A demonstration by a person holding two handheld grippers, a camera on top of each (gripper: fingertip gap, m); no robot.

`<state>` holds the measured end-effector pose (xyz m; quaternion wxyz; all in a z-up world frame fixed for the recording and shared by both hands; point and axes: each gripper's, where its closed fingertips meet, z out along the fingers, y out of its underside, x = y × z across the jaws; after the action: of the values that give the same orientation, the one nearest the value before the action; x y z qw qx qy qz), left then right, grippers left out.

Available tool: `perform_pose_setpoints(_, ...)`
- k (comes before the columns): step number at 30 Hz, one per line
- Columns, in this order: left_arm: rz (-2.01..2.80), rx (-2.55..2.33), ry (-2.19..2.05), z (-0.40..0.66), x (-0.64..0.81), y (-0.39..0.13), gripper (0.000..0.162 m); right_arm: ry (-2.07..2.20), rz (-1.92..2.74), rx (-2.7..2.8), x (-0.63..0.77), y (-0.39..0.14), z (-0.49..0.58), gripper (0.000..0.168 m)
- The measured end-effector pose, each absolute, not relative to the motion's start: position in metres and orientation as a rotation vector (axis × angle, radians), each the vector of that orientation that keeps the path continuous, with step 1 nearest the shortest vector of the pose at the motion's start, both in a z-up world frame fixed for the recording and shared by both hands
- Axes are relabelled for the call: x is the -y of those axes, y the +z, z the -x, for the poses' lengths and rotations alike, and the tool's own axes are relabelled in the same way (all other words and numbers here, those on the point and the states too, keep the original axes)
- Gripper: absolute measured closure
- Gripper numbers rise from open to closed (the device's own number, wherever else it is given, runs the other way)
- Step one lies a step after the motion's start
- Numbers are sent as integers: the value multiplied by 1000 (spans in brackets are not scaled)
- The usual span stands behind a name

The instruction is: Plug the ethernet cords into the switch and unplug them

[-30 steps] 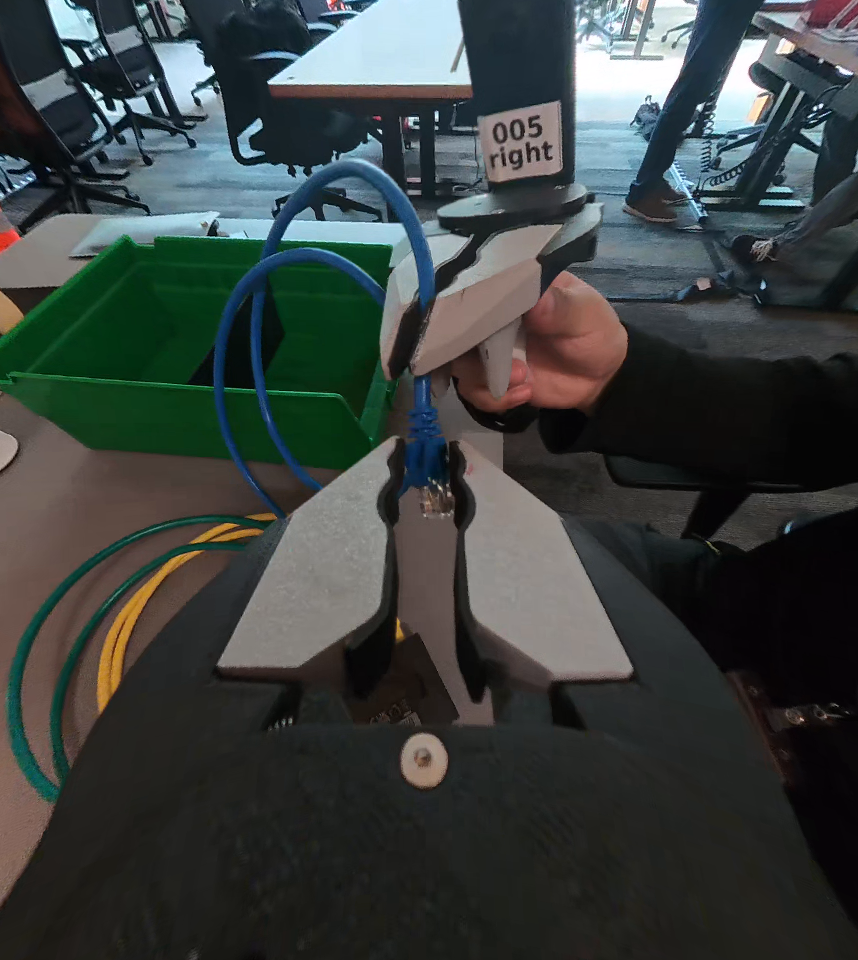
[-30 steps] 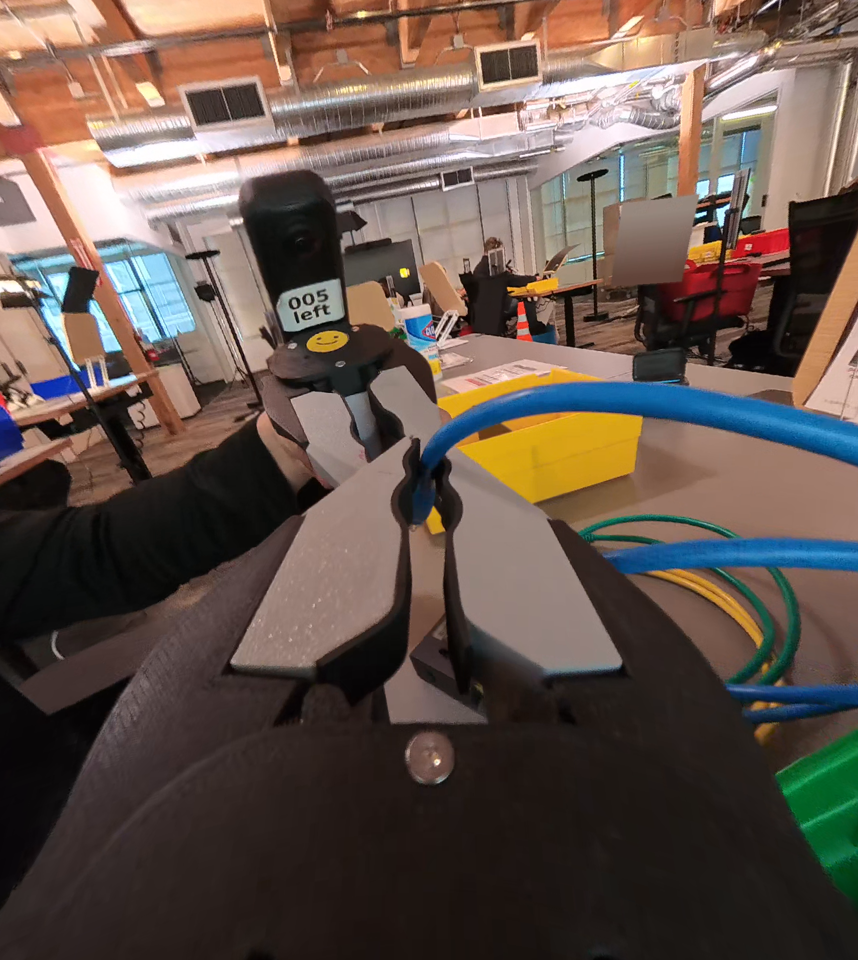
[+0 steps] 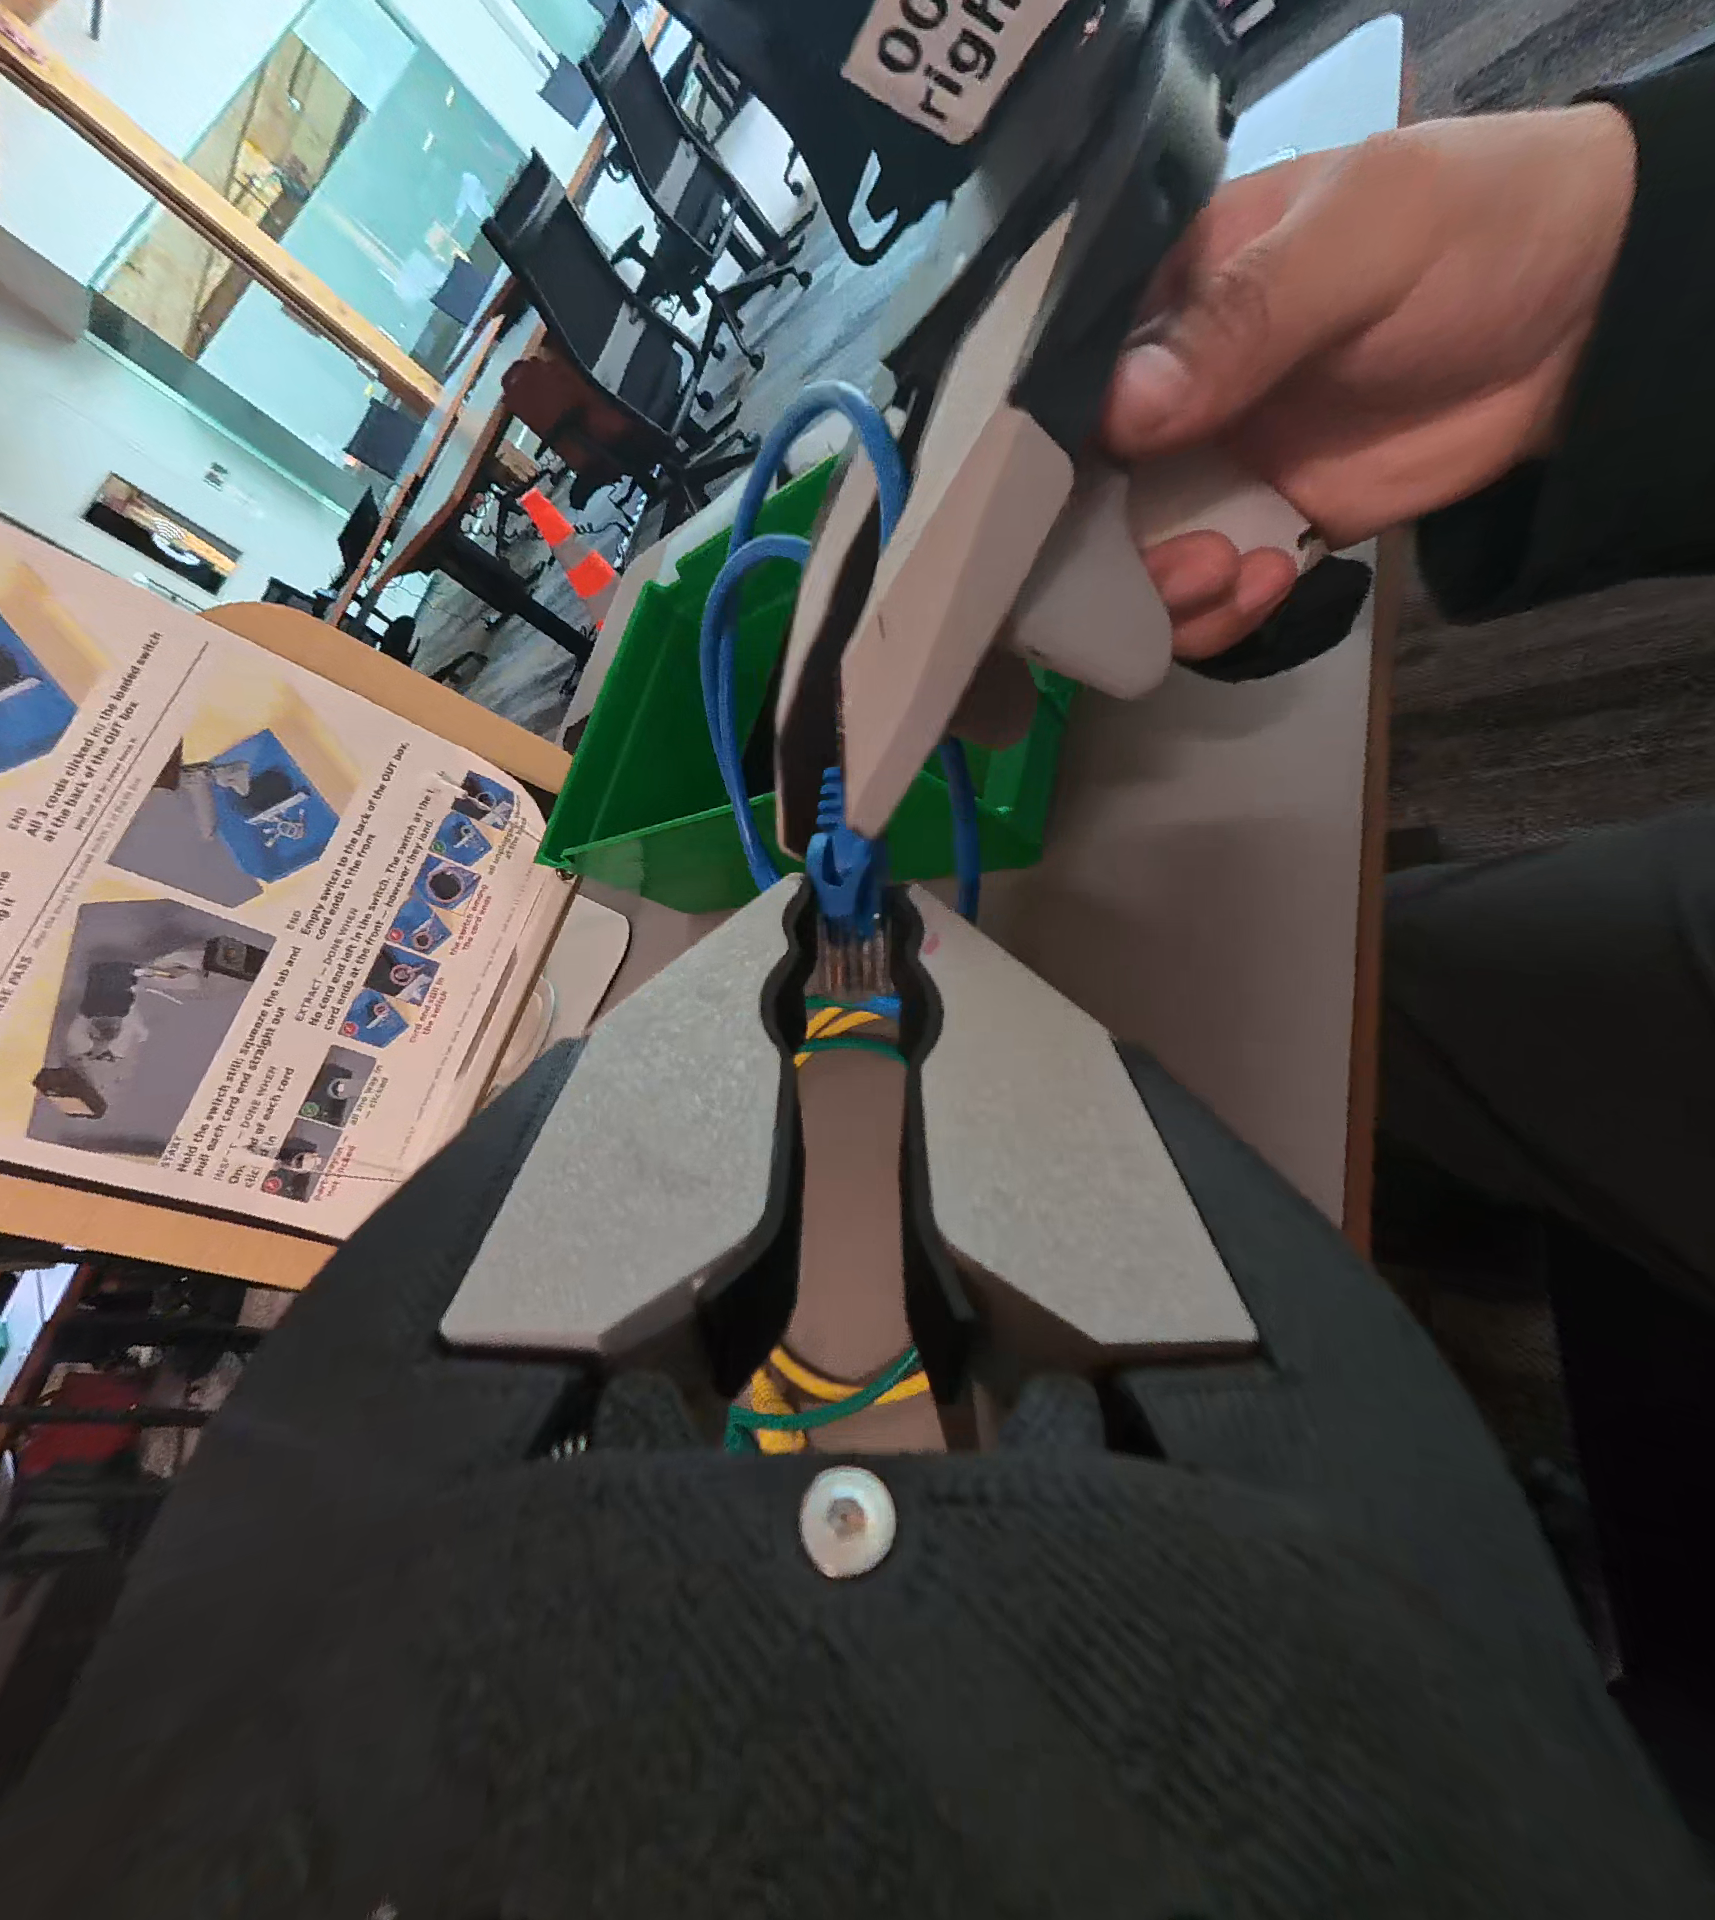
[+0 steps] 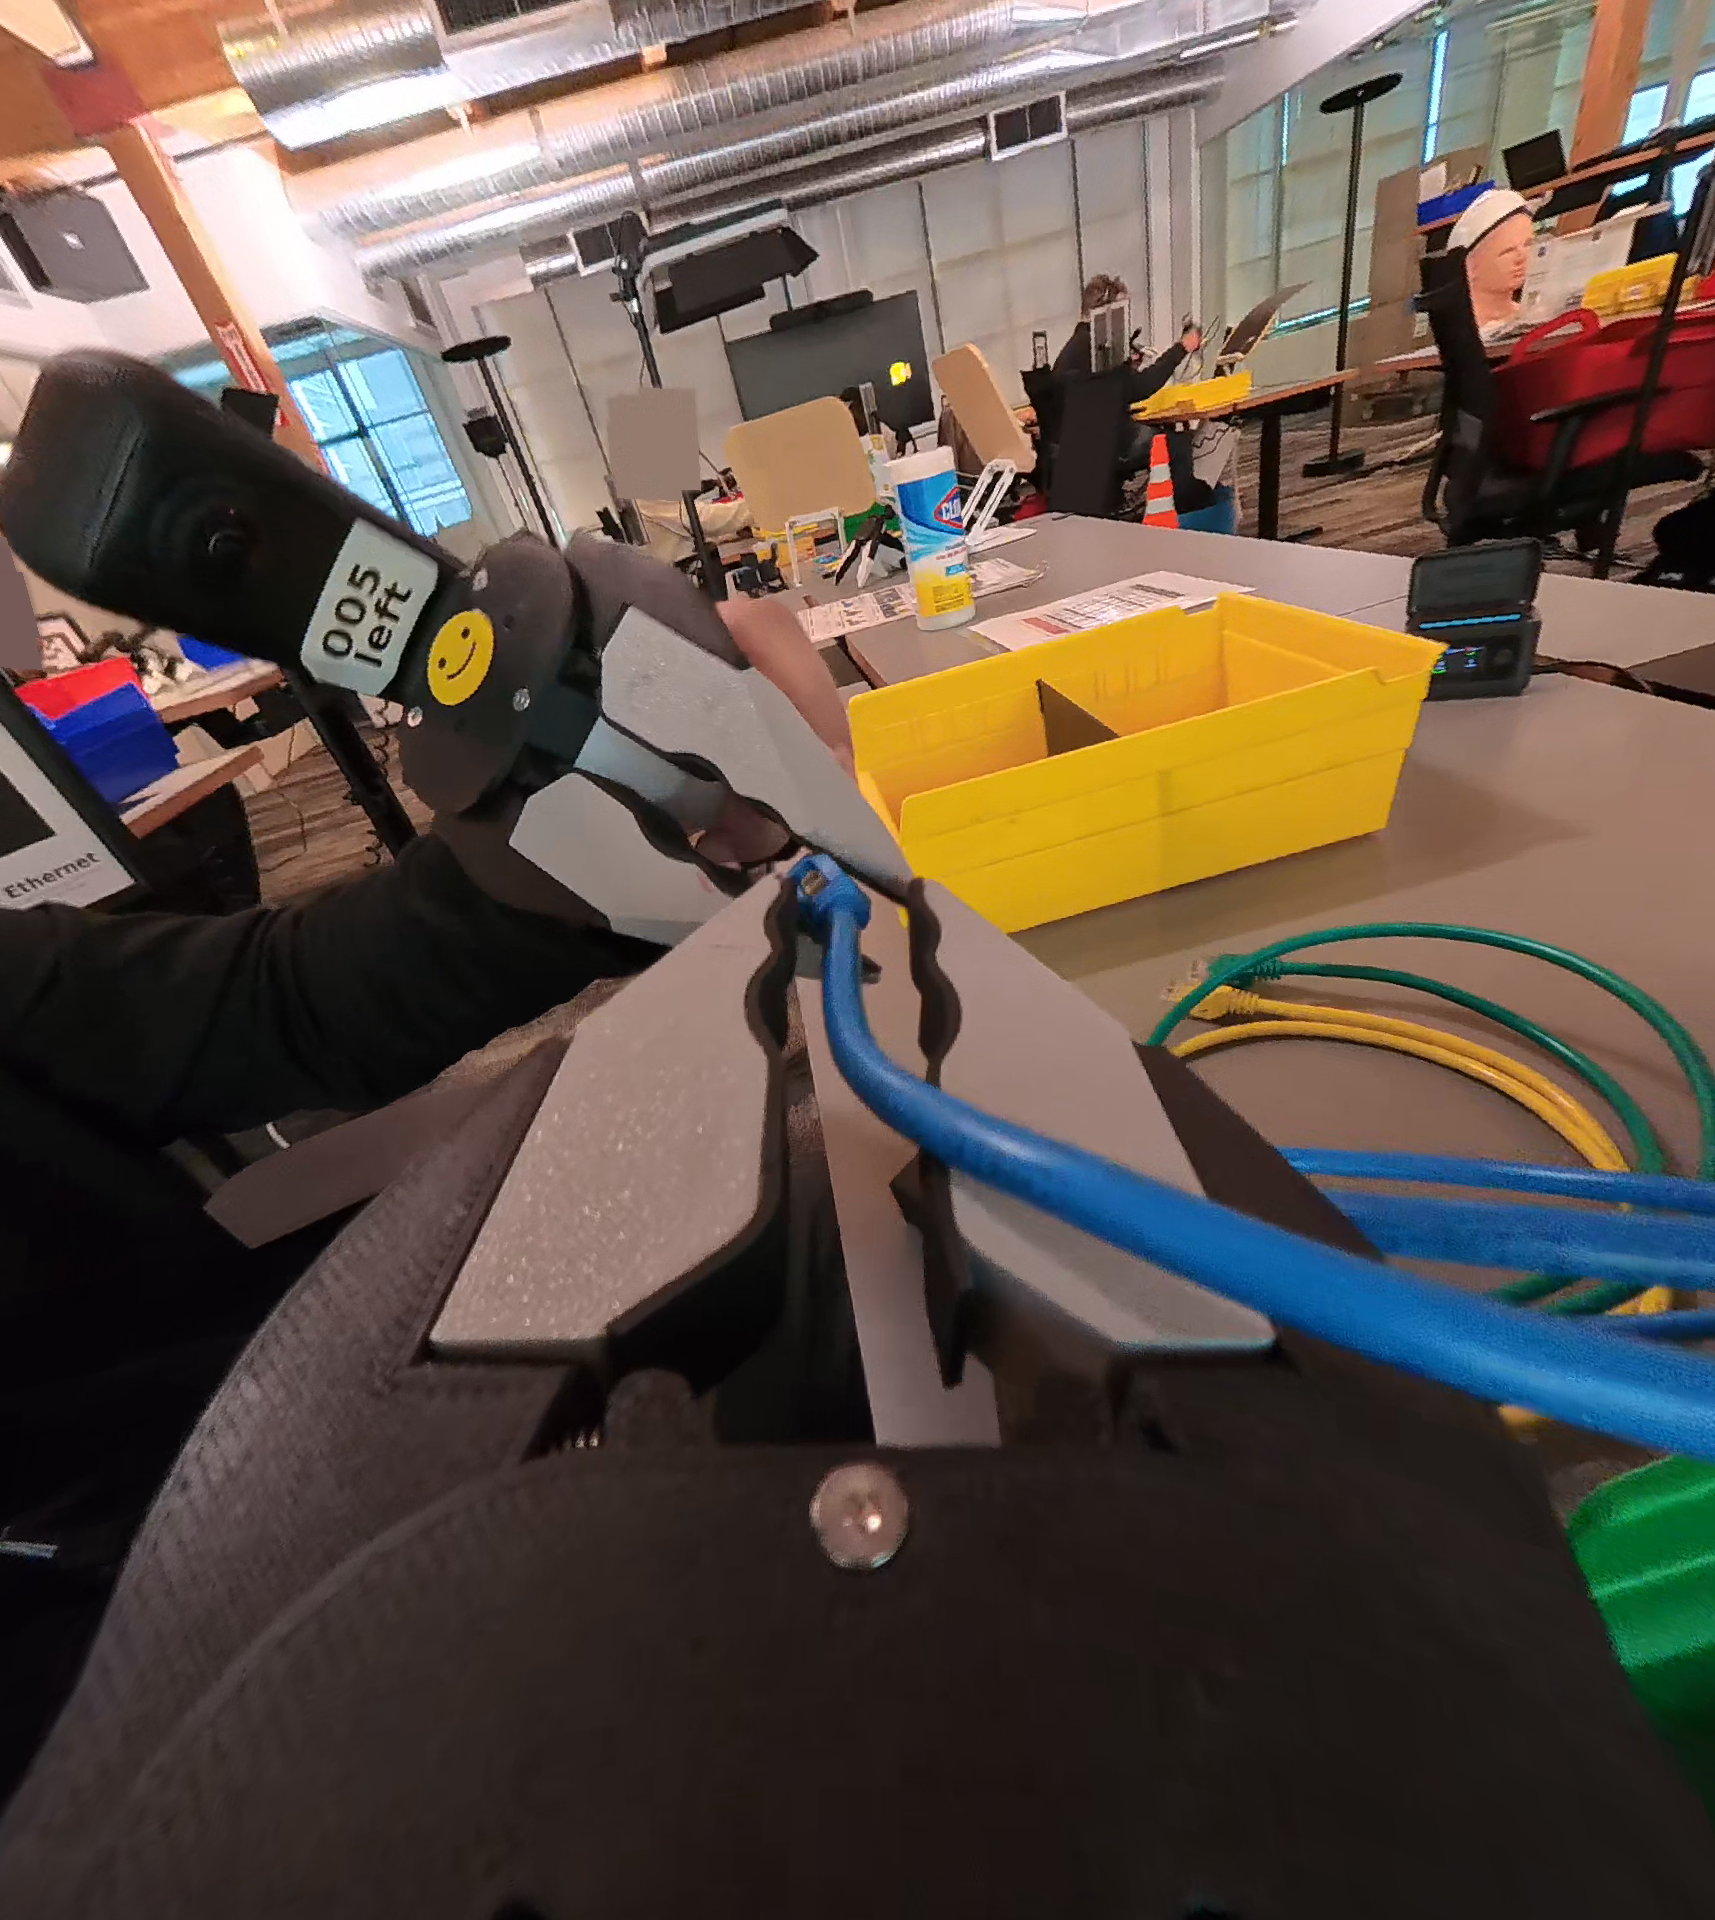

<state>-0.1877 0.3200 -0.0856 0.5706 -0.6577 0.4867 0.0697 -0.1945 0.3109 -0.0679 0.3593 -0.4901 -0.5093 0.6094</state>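
- The left gripper (image 3: pixel 848 951) has its fingers drawn close on the clear plug (image 3: pixel 848 961) of the blue ethernet cord (image 3: pixel 728 665), pinching it right at the fingertips.
- In the left wrist view the right gripper (image 3: pixel 822 821) comes down from above, its tips just over the blue boot behind that same plug; its two fingers lie nearly together there, with the cord running up between them.
- In the right wrist view the right gripper (image 4: pixel 848 914) shows a narrow gap between the fingers; the blue cord passes through it and out over the right finger (image 4: pixel 1050 1153). Whether the pads actually press the cord cannot be told.
- The left gripper (image 4: pixel 801 862) meets the plug end in that view too, tip to tip with the right one.
- The blue cord loops up over a green bin (image 3: pixel 666 727) and trails away to the right across the grey table (image 4: pixel 1559 883).
- A green ethernet cord (image 4: pixel 1601 966) and a yellow ethernet cord (image 4: pixel 1404 1049) lie coiled together on the table, their plugs side by side near a yellow divided bin (image 4: pixel 1144 821).
- A printed instruction sheet on a board (image 3: pixel 209 883) stands beside the green bin.
- No switch can be made out in either view.
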Motion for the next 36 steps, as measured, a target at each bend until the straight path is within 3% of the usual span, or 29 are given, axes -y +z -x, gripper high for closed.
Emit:
perform_pose_setpoints(12,1648,-1006,24,201,-322,-92,148,1556,1321,1317,-312,-79,205,156)
perform_pose_setpoints(14,1750,-875,-27,218,-324,-100,133,1519,1376,1273,-325,-84,205,157)
perform_pose_setpoints(17,2010,-780,-175,237,-313,-150,89,1521,1401,1258,-333,-87,199,157)
perform_pose_setpoints(20,2155,-715,-188,254,-308,-199,73,1527,1403,1254,-335,-86,198,157)
perform_pose_setpoints(27,2229,-725,-26,272,-318,-244,65,1512,1430,1289,-332,-96,204,156)
perform_pose_setpoints(32,2322,-727,-217,272,-323,-260,55,1374,1543,1350,-336,-126,216,157)
perform_pose_setpoints(36,2294,-798,-278,277,-326,-261,59,1219,1643,1397,-345,-156,224,156)
